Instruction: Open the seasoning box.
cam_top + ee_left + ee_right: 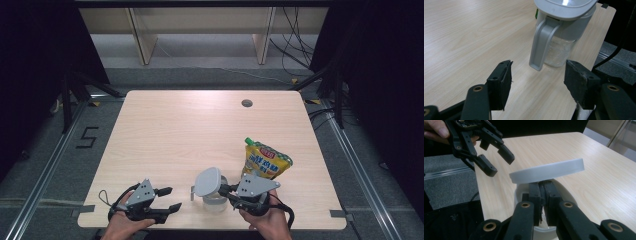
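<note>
A clear pitcher [216,202] with a grey handle [541,45] stands near the table's front edge. Its grey lid [207,181] is tilted up off the rim. My right gripper [223,190] reaches in from the right and is shut on the lid's edge; in the right gripper view the jaws [541,186] are pressed together under the raised lid [547,171], above the pitcher's rim [520,188]. My left gripper [171,198] sits open to the left of the pitcher, nothing between its fingers [500,80], facing the handle. The same gripper [500,165] hovers open beyond the lid.
A yellow pouch [265,162] with a green cap stands just behind and right of the pitcher. The light wooden table [175,130] has a cable hole [246,103] at the back right. Its front edge lies close under both hands.
</note>
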`<action>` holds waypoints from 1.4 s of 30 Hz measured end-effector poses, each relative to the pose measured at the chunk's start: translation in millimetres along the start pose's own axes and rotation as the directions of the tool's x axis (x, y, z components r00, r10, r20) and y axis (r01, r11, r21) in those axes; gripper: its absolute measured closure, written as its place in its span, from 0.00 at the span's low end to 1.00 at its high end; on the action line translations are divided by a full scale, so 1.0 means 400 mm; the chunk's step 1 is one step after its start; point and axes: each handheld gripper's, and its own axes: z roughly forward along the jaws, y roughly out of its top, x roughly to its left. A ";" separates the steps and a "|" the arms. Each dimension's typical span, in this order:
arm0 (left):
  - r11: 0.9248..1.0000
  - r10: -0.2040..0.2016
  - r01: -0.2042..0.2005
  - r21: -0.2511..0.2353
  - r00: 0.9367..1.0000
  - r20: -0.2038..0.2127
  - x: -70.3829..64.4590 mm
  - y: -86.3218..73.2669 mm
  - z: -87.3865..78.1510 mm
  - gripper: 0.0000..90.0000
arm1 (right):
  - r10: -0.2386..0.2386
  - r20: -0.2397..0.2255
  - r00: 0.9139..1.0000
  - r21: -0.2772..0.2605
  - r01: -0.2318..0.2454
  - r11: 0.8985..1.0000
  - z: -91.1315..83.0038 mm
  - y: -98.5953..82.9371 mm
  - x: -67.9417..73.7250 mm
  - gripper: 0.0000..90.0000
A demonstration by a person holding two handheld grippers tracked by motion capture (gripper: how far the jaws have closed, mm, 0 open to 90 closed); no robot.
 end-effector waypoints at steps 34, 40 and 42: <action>0.999 -0.042 0.043 0.005 0.998 -0.040 -0.004 -0.031 -0.008 0.31 | 0.004 -0.022 1.000 -0.031 -0.004 1.000 0.005 0.009 0.014 0.89; 0.998 -0.055 0.055 -0.002 0.998 -0.042 -0.001 -0.032 -0.007 0.25 | 0.103 0.042 0.994 -0.026 -0.102 0.994 -0.058 -0.075 -0.012 0.83; 0.999 -0.049 0.049 0.011 0.998 -0.048 0.000 -0.032 -0.006 0.24 | 0.124 0.050 0.991 -0.033 -0.122 0.992 -0.077 -0.105 -0.016 0.81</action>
